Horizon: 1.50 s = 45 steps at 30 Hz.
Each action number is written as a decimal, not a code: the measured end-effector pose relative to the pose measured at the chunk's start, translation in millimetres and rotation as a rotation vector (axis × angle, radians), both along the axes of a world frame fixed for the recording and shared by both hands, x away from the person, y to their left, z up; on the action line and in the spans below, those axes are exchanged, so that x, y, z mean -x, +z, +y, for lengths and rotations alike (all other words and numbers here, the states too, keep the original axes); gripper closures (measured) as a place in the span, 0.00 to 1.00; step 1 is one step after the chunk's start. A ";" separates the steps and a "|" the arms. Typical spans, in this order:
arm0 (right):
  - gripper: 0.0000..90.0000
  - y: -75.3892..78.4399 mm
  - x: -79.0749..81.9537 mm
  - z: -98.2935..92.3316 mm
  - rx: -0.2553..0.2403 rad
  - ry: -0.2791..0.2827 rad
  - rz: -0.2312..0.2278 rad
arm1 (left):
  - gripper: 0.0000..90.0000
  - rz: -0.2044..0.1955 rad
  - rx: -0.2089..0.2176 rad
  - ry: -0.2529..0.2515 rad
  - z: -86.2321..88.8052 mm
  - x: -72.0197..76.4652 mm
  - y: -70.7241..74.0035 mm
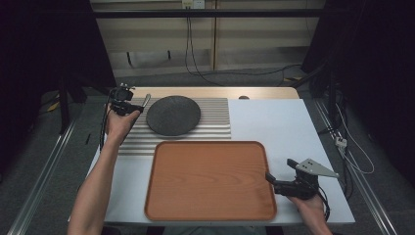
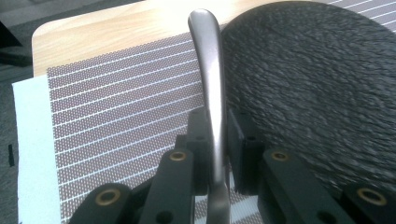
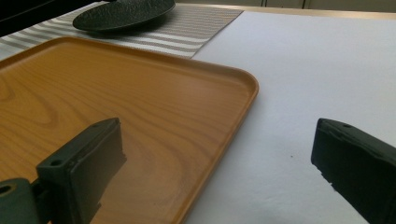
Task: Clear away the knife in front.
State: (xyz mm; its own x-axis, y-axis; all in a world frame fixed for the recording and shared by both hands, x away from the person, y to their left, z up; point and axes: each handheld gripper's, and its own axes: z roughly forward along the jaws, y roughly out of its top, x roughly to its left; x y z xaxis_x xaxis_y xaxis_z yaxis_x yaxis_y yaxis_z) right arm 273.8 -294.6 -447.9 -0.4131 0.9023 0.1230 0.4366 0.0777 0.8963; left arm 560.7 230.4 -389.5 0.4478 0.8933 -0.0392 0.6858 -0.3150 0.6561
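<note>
— What does the setting look like?

— A white tabletop (image 1: pixel 274 122) with a pale wooden strip along its far edge, in a dim room with dark curtains to either side, cables hanging down a light back wall, and grey flooring with metal rails.

— And on it?

— A brown-and-white striped placemat (image 1: pixel 215 122) bearing a dark, rough-textured round plate (image 1: pixel 173 115); nearer the person, a bare orange wood-grain tray (image 1: pixel 210 181).

— The utensil?

— A brushed-metal handle (image 2: pixel 211 79), slim and gently curved with a rounded tip. It is raised above the placemat's left part, just beside the plate's left rim. Its working end is hidden.

— The grippers?

— The left gripper (image 1: pixel 128 105) has its jaws clamped on that handle. The right gripper (image 1: pixel 278 182) sits at the tray's right edge, jaws spread wide apart with nothing between them.
</note>
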 end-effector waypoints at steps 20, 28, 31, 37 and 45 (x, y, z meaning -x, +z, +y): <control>0.03 2.0 1.8 2.1 0.019 0.003 -0.011 | 0.89 -0.032 -0.007 -0.144 -29.5 46.3 18.0; 0.03 1.4 0.3 1.9 0.018 0.001 -0.010 | 0.89 -0.049 -0.019 -0.199 -47.0 67.5 25.4; 0.03 1.5 0.7 2.3 0.018 0.004 -0.010 | 0.89 -0.050 -0.021 -0.206 -51.1 73.2 27.2; 0.03 1.4 0.8 2.3 0.017 0.005 -0.010 | 0.89 -0.046 0.001 -0.228 -58.2 84.6 25.2; 0.03 1.1 0.0 3.7 0.016 0.008 -0.006 | 0.89 -0.035 0.018 -0.261 -69.9 98.4 24.8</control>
